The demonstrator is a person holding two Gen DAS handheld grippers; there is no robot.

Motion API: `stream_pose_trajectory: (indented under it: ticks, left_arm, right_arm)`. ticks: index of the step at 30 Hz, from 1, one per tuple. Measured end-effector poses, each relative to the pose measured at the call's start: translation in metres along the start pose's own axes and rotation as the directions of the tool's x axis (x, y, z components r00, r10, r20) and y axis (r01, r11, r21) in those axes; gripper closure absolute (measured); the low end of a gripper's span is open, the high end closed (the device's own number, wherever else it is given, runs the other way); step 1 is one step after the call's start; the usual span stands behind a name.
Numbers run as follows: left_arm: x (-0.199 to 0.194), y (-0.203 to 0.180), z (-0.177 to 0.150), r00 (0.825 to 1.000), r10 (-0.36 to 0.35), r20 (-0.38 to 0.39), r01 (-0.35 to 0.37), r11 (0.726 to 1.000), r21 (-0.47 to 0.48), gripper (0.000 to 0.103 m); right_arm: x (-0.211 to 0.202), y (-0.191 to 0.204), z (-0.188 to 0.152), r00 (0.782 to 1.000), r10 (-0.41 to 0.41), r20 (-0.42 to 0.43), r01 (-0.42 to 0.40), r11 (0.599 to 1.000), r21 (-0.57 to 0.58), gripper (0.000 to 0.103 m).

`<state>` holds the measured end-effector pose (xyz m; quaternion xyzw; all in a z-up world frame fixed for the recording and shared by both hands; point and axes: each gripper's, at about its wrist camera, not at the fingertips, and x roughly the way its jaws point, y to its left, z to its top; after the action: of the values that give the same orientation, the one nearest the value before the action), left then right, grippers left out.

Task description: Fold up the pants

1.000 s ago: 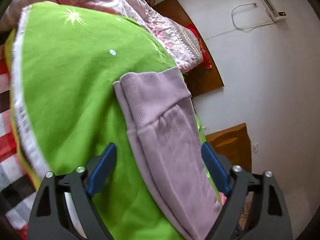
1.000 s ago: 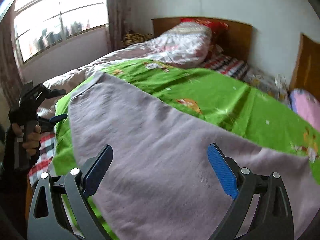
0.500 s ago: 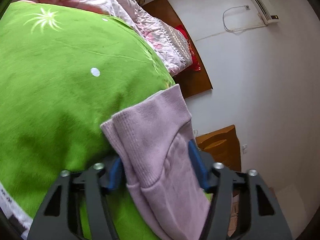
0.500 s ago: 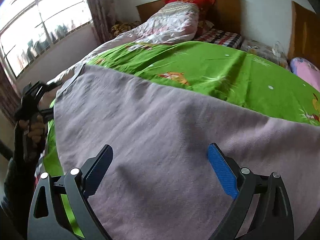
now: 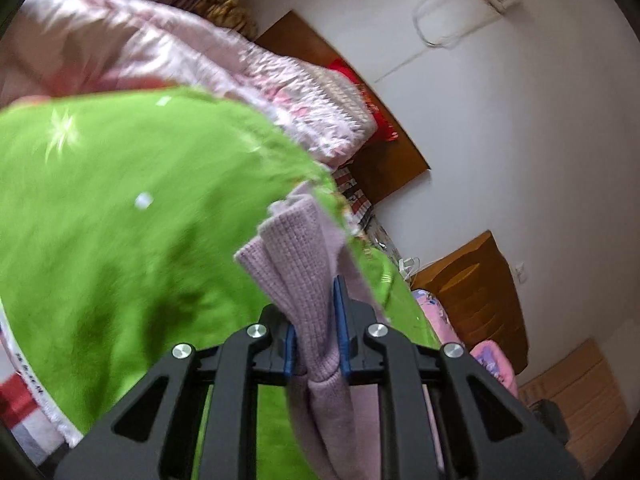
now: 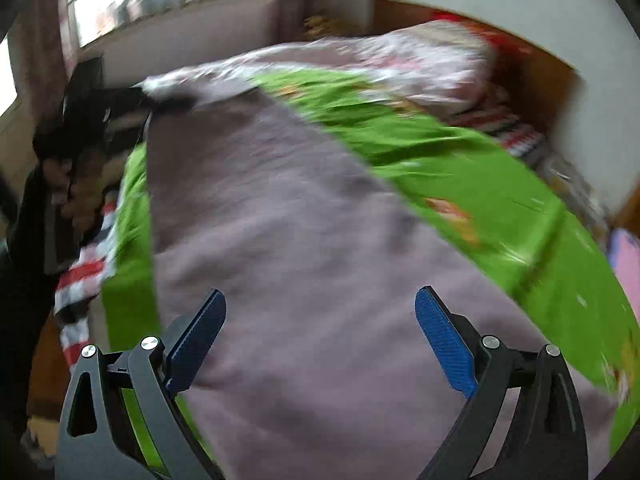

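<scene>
- Bright green printed bed cover (image 6: pixel 460 168): spread over the bed, it gives a broad, soft working surface for the garment.
- Pale lilac knitted pants (image 6: pixel 320 264): laid lengthwise on the green cover, mostly flat, with the far ribbed end (image 5: pixel 296 248) raised off the surface. Laying it flat keeps the layers aligned, so one end can be carried over the rest.
- Pink-and-white quilted duvet (image 5: pixel 224 64): bunched near the wooden headboard (image 5: pixel 384 148), apart from the pants and outside the folding area.
- Right gripper (image 6: pixel 320 340): black frame, blue pads, jaws spread wide with nothing between them. It hovers over the near part of the pants, probably ready to take or hold down this end.
- Left gripper (image 5: pixel 316 328): jaws clamped on the ribbed end of the pants, fabric bunched between the blue pads (image 5: pixel 340 320). Judged purpose: a firm pinch there lets this end be lifted and drawn over for the fold.
</scene>
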<state>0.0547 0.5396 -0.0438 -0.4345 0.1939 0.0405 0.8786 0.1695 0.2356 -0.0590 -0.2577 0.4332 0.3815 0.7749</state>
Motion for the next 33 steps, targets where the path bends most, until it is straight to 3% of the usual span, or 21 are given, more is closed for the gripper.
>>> stream_pose_trajectory:
  ticks: [1, 3, 5, 9, 12, 14, 17, 19, 21, 23, 26, 28, 30, 31, 32, 33]
  left_arm:
    - [-0.006, -0.013, 0.002, 1.0, -0.005, 0.008, 0.005, 0.999, 0.034, 0.088]
    - [-0.014, -0.035, 0.004, 1.0, -0.015, 0.02, 0.014, 0.996, 0.09, 0.088]
    - [-0.02, -0.062, 0.005, 0.999, -0.026, 0.025, 0.022, 0.988, 0.152, 0.088]
    - [-0.033, -0.115, -0.004, 0.997, -0.071, 0.043, 0.057, 0.961, 0.272, 0.088]
    - [-0.039, -0.154, -0.016, 0.991, -0.129, 0.04, 0.109, 0.94, 0.325, 0.089]
    - [-0.039, -0.187, -0.028, 0.986, -0.167, 0.027, 0.146, 0.918, 0.369, 0.09]
    - [-0.037, -0.24, -0.056, 0.98, -0.198, -0.009, 0.179, 0.867, 0.466, 0.09]
    - [-0.032, -0.273, -0.082, 0.975, -0.218, -0.044, 0.209, 0.827, 0.522, 0.09]
    - [-0.024, -0.297, -0.111, 0.966, -0.239, -0.099, 0.252, 0.788, 0.562, 0.09]
    - [-0.01, -0.321, -0.155, 0.962, -0.222, -0.155, 0.27, 0.731, 0.626, 0.09]
    - [0.02, -0.338, -0.225, 0.949, -0.161, -0.271, 0.307, 0.665, 0.681, 0.09]
    - [0.049, -0.34, -0.282, 0.933, -0.076, -0.352, 0.322, 0.617, 0.718, 0.088]
    - [0.079, -0.331, -0.331, 0.899, 0.025, -0.436, 0.339, 0.591, 0.732, 0.085]
    - [0.099, -0.322, -0.36, 0.866, 0.102, -0.489, 0.347, 0.58, 0.737, 0.082]
    - [0.107, -0.316, -0.37, 0.852, 0.131, -0.506, 0.345, 0.586, 0.733, 0.08]
    - [0.1, -0.317, -0.366, 0.865, 0.096, -0.493, 0.351, 0.588, 0.729, 0.077]
  right_arm:
    - [0.012, 0.01, -0.002, 0.999, -0.009, -0.046, 0.006, 0.999, -0.054, 0.011]
    - [0.008, 0.013, -0.006, 0.999, -0.031, 0.016, 0.032, 0.996, -0.084, 0.009]
    - [0.004, 0.005, -0.01, 0.999, -0.036, 0.006, 0.036, 0.999, -0.021, 0.009]
    - [-0.013, 0.009, -0.03, 0.995, -0.092, 0.046, 0.093, 0.995, -0.026, 0.009]
    - [-0.011, 0.002, -0.043, 0.997, -0.053, 0.063, 0.051, 0.998, 0.037, 0.007]
    - [-0.026, 0.0, -0.052, 0.997, -0.046, 0.063, 0.042, 0.997, 0.058, 0.008]
    - [-0.068, -0.01, -0.079, 0.988, -0.011, 0.154, -0.006, 0.994, 0.109, 0.008]
    - [-0.098, -0.029, -0.102, 0.975, -0.063, 0.214, 0.022, 0.981, 0.191, 0.007]
    - [-0.134, -0.057, -0.13, 0.952, -0.119, 0.283, 0.029, 0.952, 0.304, 0.007]
    - [-0.173, -0.095, -0.163, 0.912, -0.195, 0.361, 0.011, 0.891, 0.454, 0.007]
    - [-0.214, -0.137, -0.211, 0.862, -0.306, 0.403, -0.009, 0.787, 0.617, 0.007]
    - [-0.233, -0.161, -0.241, 0.835, -0.355, 0.42, -0.049, 0.713, 0.7, 0.007]
    - [-0.238, -0.178, -0.265, 0.837, -0.367, 0.406, -0.074, 0.659, 0.748, 0.006]
    - [-0.237, -0.182, -0.273, 0.841, -0.363, 0.402, -0.085, 0.644, 0.76, 0.006]
    - [-0.234, -0.186, -0.281, 0.847, -0.342, 0.407, -0.114, 0.631, 0.767, 0.006]
    - [-0.231, -0.184, -0.285, 0.851, -0.325, 0.413, -0.133, 0.626, 0.768, 0.006]
